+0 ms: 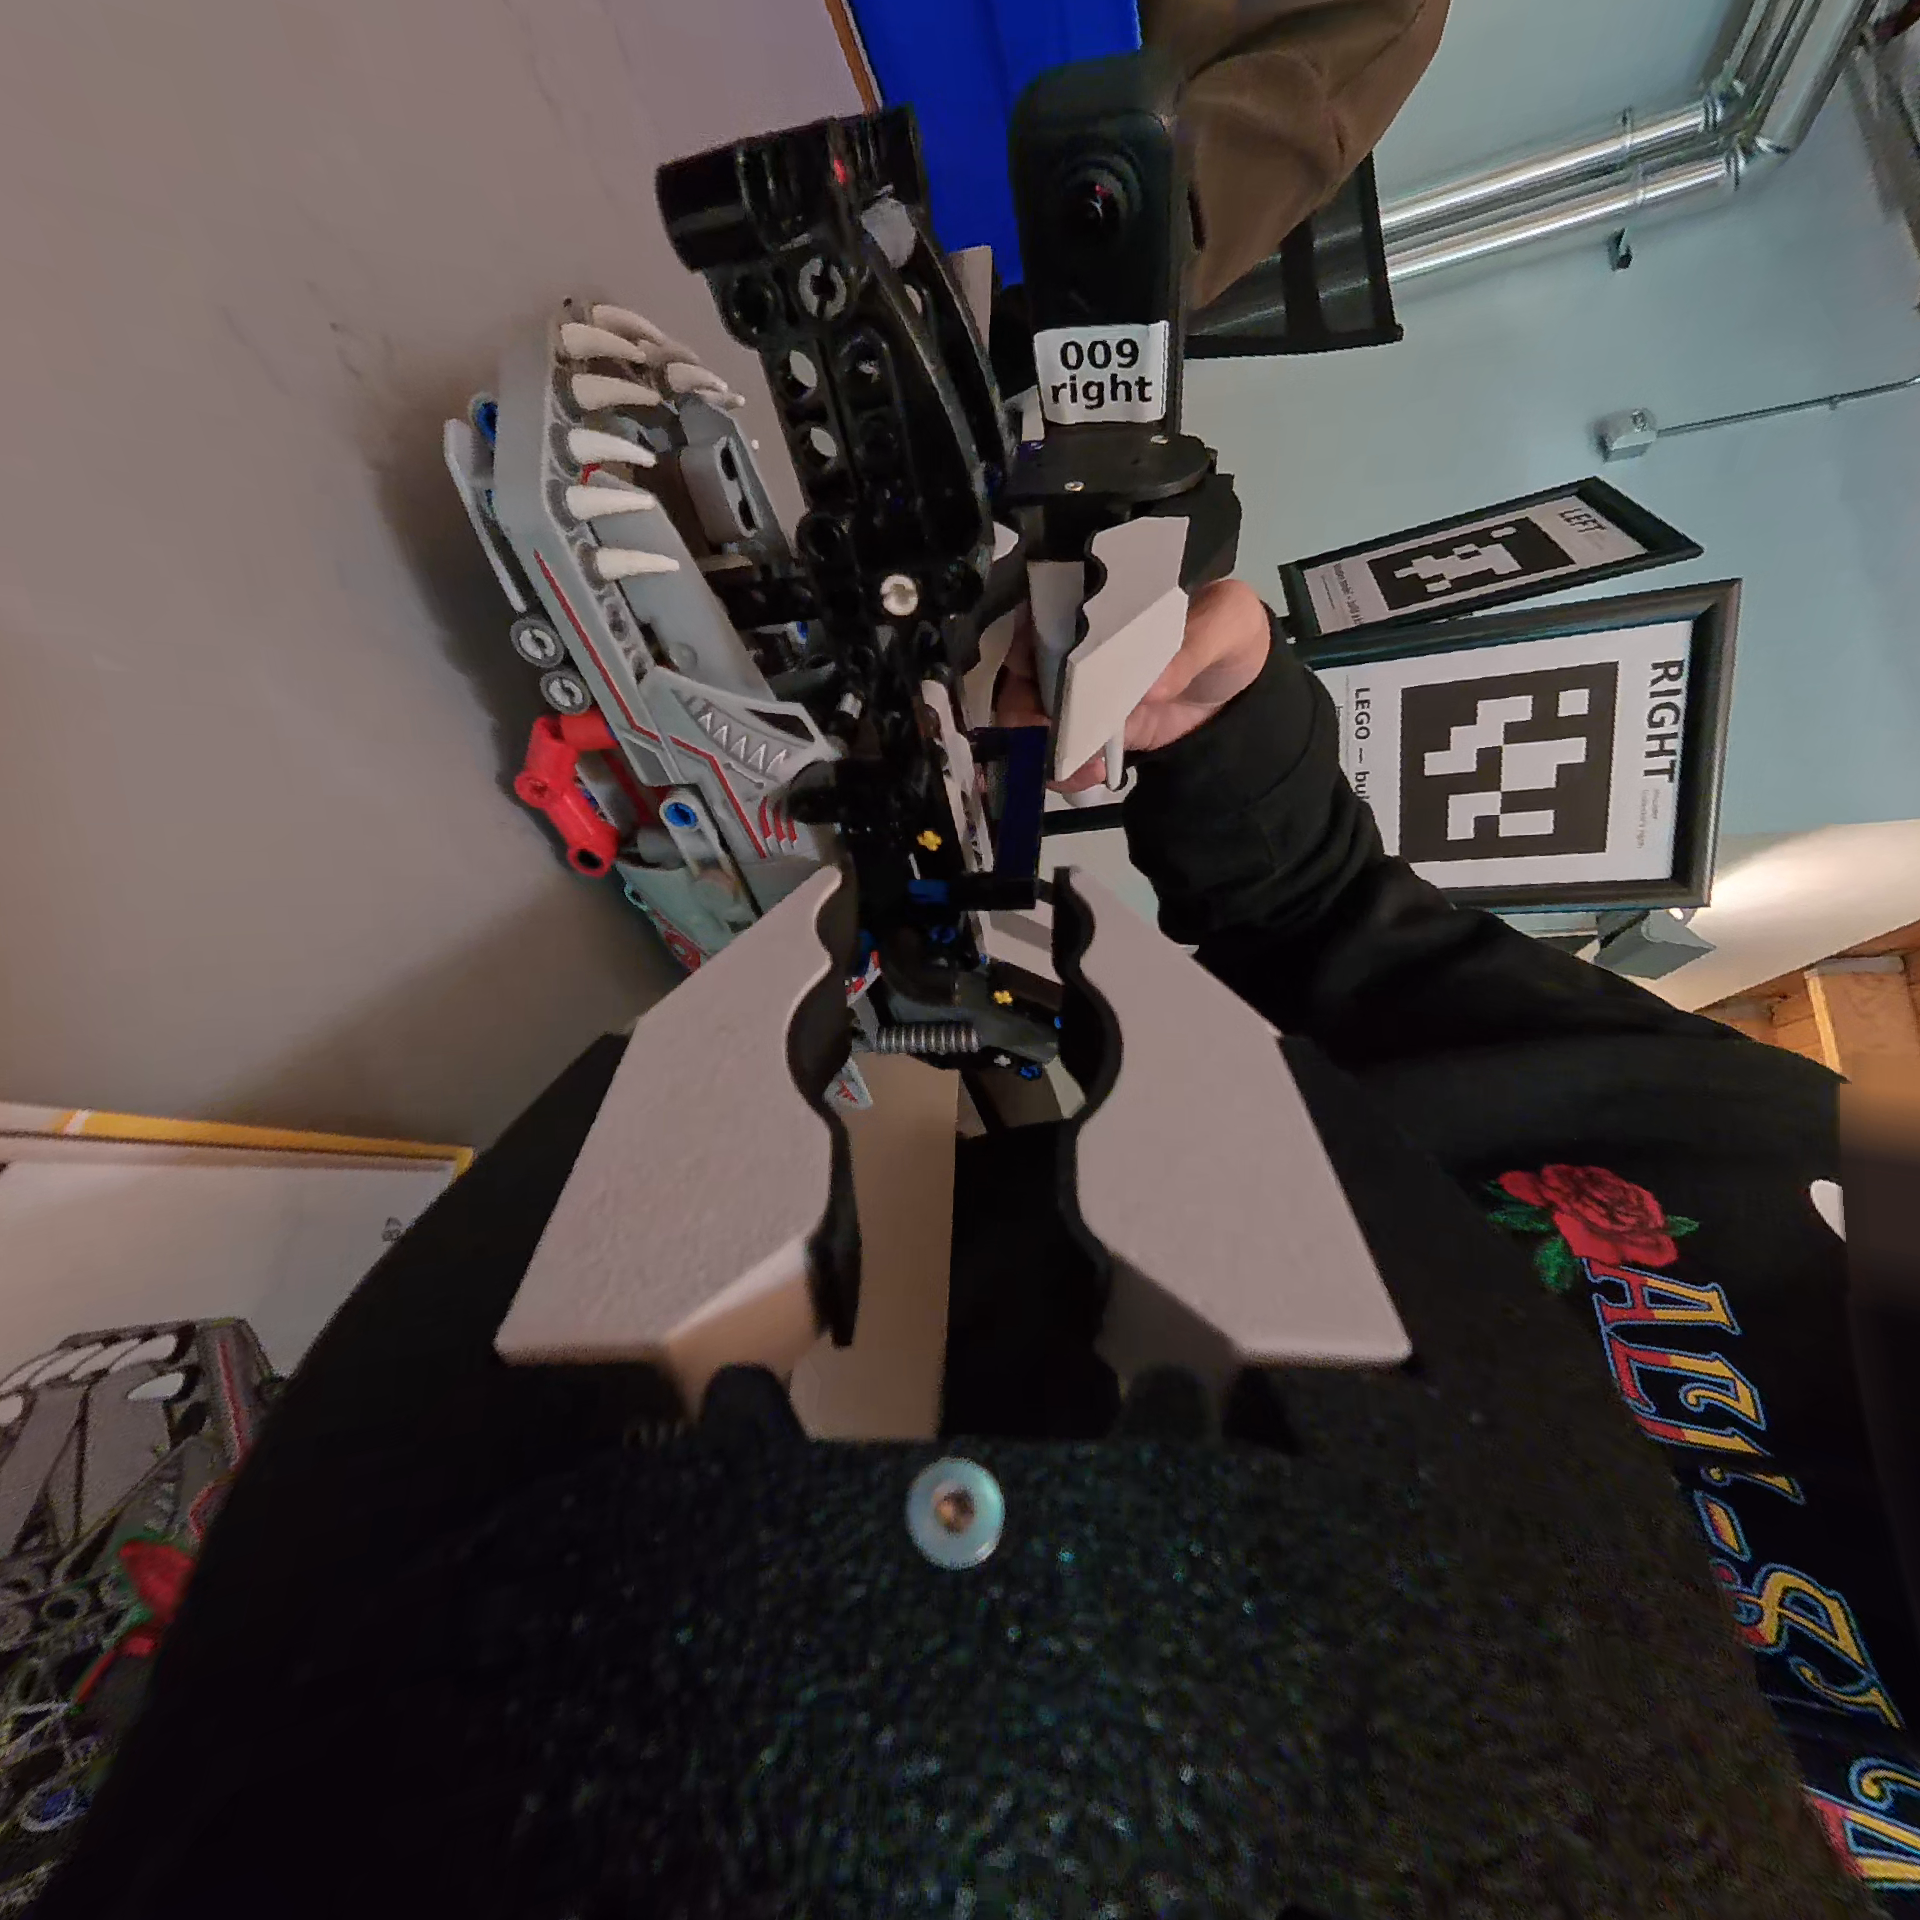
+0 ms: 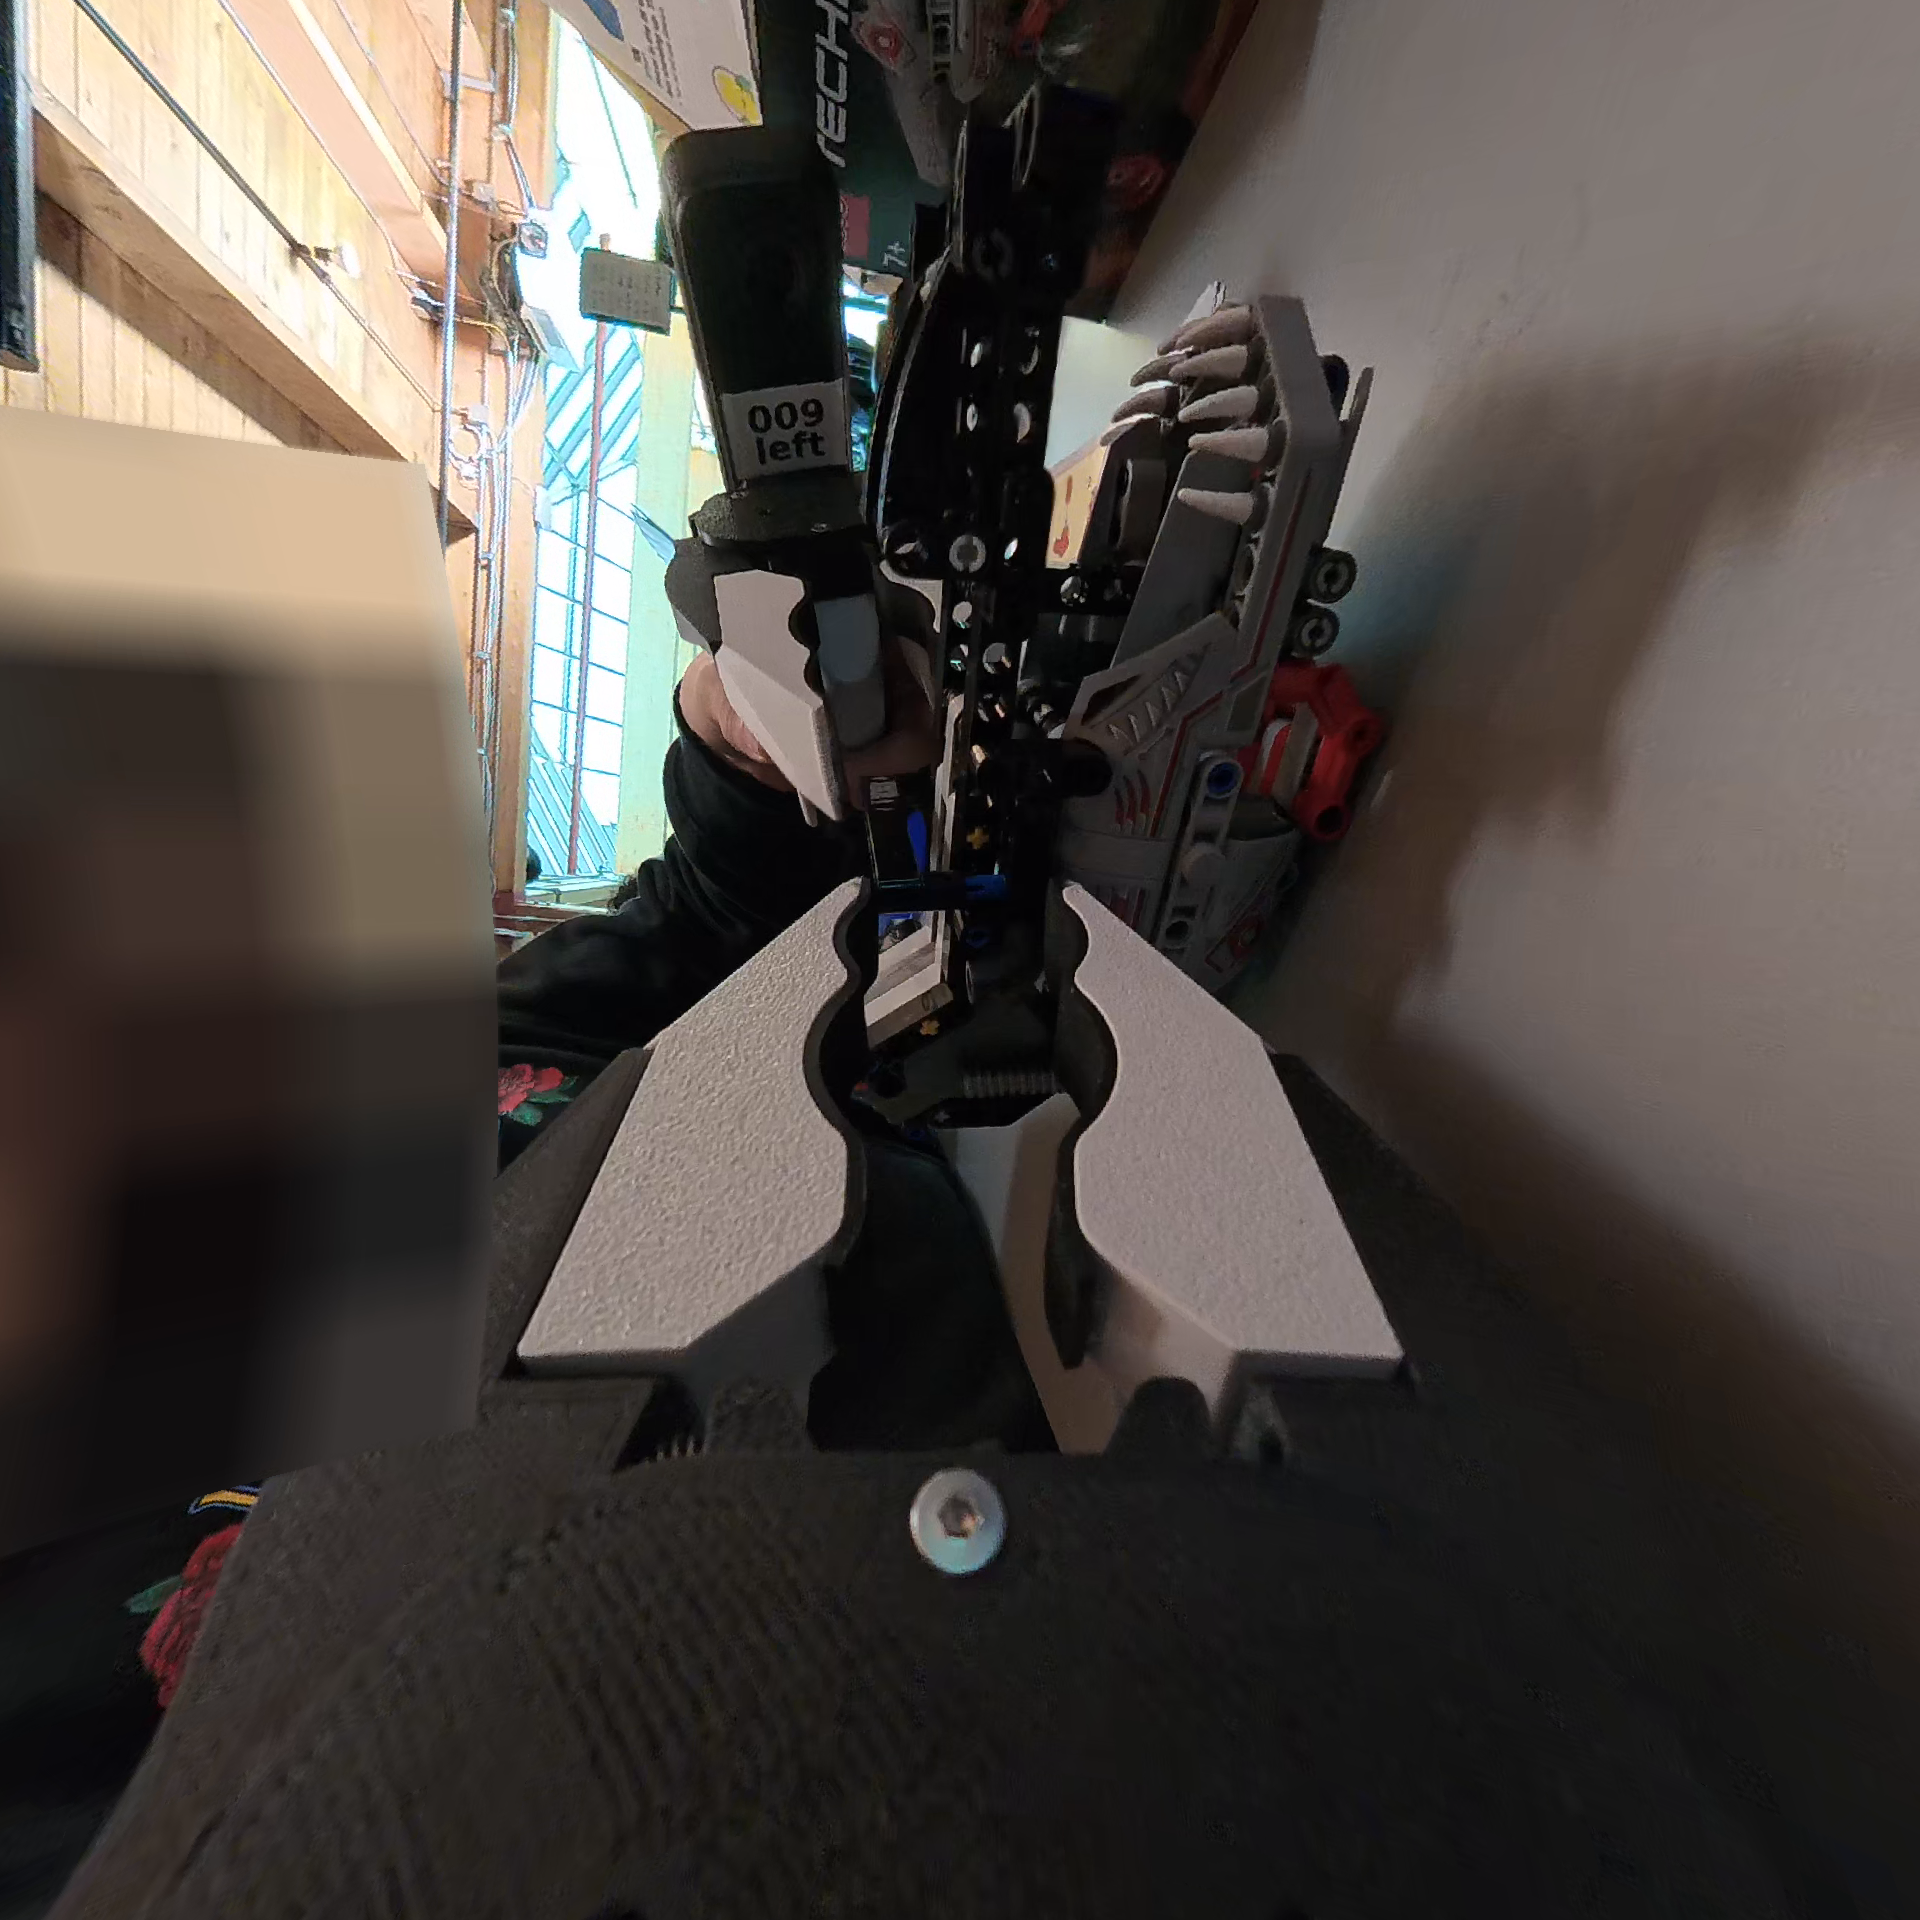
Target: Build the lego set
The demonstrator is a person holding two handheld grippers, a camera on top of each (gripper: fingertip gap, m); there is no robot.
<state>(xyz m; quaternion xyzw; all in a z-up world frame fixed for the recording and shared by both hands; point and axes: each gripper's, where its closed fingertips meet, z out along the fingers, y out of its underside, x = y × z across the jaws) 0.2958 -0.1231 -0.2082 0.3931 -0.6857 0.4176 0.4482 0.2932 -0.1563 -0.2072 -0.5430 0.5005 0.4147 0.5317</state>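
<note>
- Our left gripper has its jaws set at a moderate width, and the black lego frame runs straight up between them from the centre of the left wrist view. Whether the pads truly press the frame, we cannot tell: its lower end with the small metal spring sits in the gap, close to both inner faces.
- Our right gripper shows the same picture from the other side: jaws moderately apart, the frame's spring end between them, contact not certain.
- In each view the other gripper appears above centre, next to the frame, its fingers nearly together; a small dark blue piece lies just below its fingertips, beside the frame.
- The frame's long axis points away from both cameras, toward the top of each picture, so both pairs of jaws meet it at one end.
- Behind the frame, left of centre in the left wrist view, stands the grey toothed lego assembly with its red connector, against a pale wall.
- We judge neither hand nearer: both sit at the frame's near end, so any next push would run along that axis.
- Two framed marker cards stand at the right.
</note>
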